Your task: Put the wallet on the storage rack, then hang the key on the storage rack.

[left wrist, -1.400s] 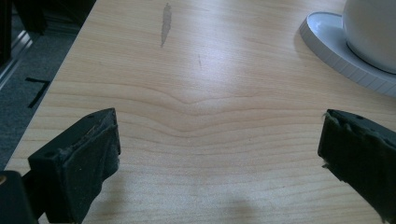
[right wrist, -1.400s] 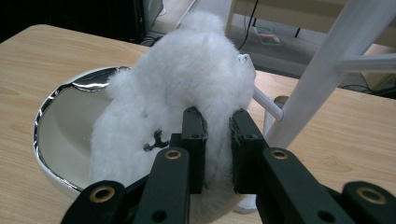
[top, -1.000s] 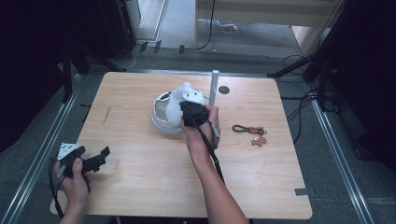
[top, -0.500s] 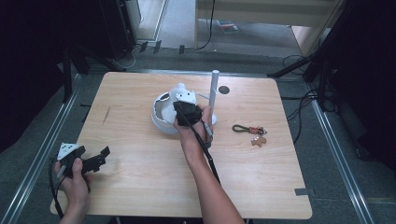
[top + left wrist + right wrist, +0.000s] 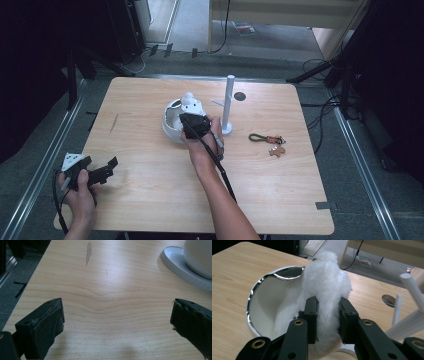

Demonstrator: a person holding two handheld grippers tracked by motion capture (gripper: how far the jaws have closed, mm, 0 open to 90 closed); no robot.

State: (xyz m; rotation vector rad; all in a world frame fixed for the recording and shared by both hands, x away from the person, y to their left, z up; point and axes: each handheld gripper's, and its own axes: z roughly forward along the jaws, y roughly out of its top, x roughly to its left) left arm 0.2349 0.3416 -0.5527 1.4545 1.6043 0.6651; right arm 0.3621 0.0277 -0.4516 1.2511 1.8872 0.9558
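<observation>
A white fluffy plush toy (image 5: 327,285) hangs over a white bowl with a chrome rim (image 5: 262,297), pinched between the black jaws of my right gripper (image 5: 328,315). From the high view the plush toy (image 5: 191,104) sits above the bowl (image 5: 169,125) near the table's middle, with the right gripper (image 5: 192,122) shut on it. My left gripper (image 5: 100,170) rests at the front left of the table, its jaws wide apart over bare wood (image 5: 112,310).
A white peg stand (image 5: 229,102) rises just right of the bowl. A keychain with a green loop and a brown charm (image 5: 270,142) lies to the right. A dark round disc (image 5: 240,96) lies behind the stand. A white saucer rim (image 5: 180,267) is at the left gripper view's upper right.
My right gripper has carried the plush toy a little leftward and toward the bowl. The left gripper has stayed in place.
</observation>
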